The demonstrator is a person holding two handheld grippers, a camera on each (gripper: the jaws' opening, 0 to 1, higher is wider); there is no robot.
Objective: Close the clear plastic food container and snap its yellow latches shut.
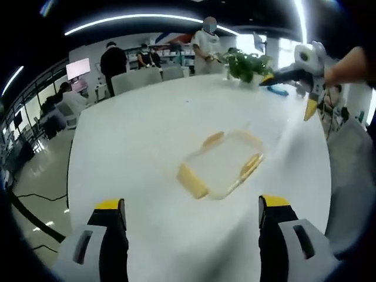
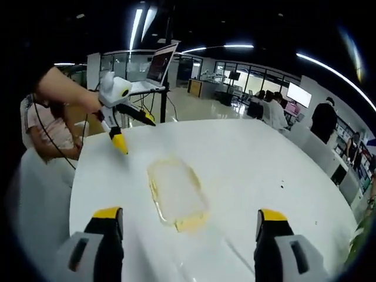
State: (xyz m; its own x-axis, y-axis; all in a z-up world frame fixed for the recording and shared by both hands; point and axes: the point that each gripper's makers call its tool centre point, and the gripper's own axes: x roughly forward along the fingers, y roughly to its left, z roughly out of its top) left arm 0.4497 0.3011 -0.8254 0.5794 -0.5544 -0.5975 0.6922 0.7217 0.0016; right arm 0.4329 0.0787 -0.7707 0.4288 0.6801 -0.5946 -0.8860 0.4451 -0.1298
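Container (image 1: 222, 166) sits mid-frame on the table (image 1: 141, 147) — lid seemingly on, latches (image 1: 192, 181) unclear. Both grippers, left (image 1: 191, 212) and right (image 2: 189, 224), hang open above it, untouching.

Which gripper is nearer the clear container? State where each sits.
Right, narrowly, I judge. The right gripper's open jaws reach alongside the container's near end. The left gripper's open jaws stop just short of it, on the opposite side.

Long ceiling light strips (image 1: 141, 19) lit the room brightly, and the white worktop (image 1: 147, 135) glared, nearly washed out. Both views were soft and slightly blurred, with strong fisheye bending toward their edges.
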